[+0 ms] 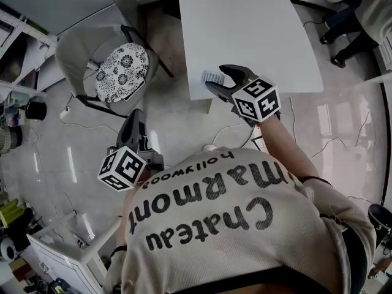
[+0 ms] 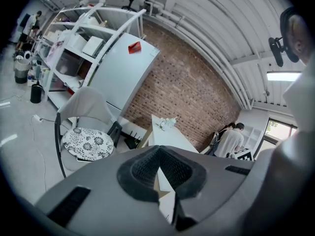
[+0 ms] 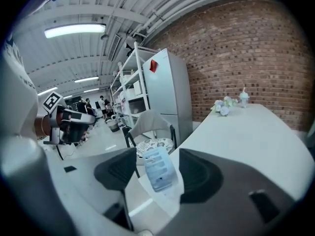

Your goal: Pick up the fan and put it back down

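Right now the white bench [image 1: 245, 29] stretches away ahead of your right hand-held gripper [image 1: 223, 82], which reaches in over the near corner so that its jaws can flank what stands there. Beyond the tip of your left hand-held gripper [image 1: 136, 124] and a little to its side sits the chair [image 1: 122, 72] with the patterned cushion, which has no part in the job. That left one is clenched on nothing, its pads meeting, and it hangs over the floor well apart from the bench. I judge it is parked out there simply to leave the corner free for the other. Your right one is released: its jaws are spread wide with one pad on each side of the fan [image 3: 158, 168], and neither pad seems to press it. The small pale-blue fan stands on the bench's corner, right by the edge and squarely between those jaws. Being so near the edge, it could tip off at a nudge, so a centred, even squeeze looks wise. Nothing is lifted at this point
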The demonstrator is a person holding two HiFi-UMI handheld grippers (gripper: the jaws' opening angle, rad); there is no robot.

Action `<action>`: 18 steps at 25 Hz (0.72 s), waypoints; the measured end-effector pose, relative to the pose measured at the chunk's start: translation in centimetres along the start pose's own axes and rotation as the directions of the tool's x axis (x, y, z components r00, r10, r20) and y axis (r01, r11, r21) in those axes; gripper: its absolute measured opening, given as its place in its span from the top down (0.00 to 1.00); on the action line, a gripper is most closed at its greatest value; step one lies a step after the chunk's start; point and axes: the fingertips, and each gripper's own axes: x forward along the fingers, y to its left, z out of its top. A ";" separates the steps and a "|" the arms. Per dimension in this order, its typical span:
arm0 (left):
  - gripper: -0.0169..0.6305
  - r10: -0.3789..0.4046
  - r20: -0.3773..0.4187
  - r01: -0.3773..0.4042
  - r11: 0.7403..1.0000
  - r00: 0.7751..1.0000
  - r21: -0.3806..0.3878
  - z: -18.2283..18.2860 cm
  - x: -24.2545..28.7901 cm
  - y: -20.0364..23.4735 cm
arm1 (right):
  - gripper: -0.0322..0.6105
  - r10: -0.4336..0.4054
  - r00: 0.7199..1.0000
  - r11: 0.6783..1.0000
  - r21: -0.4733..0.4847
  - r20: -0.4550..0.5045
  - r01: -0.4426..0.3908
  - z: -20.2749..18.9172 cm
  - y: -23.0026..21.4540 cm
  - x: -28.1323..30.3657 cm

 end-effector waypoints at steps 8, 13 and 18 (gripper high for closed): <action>0.97 0.037 0.002 -0.037 0.999 0.999 0.002 0.1 -0.7 1.1 | 0.55 -0.029 0.999 0.999 -0.026 -0.032 0.028 -0.7 -0.5 0.8; 0.97 0.038 -0.003 -0.038 0.999 0.999 0.008 0.1 -0.7 1.2 | 0.59 -0.014 1.000 1.000 -0.003 -0.024 0.014 -0.8 -0.1 1.0; 0.97 0.034 -0.005 -0.034 0.999 0.999 0.009 0.1 -0.7 1.2 | 0.60 -0.014 1.000 1.000 0.004 -0.021 0.014 -0.8 0.0 0.9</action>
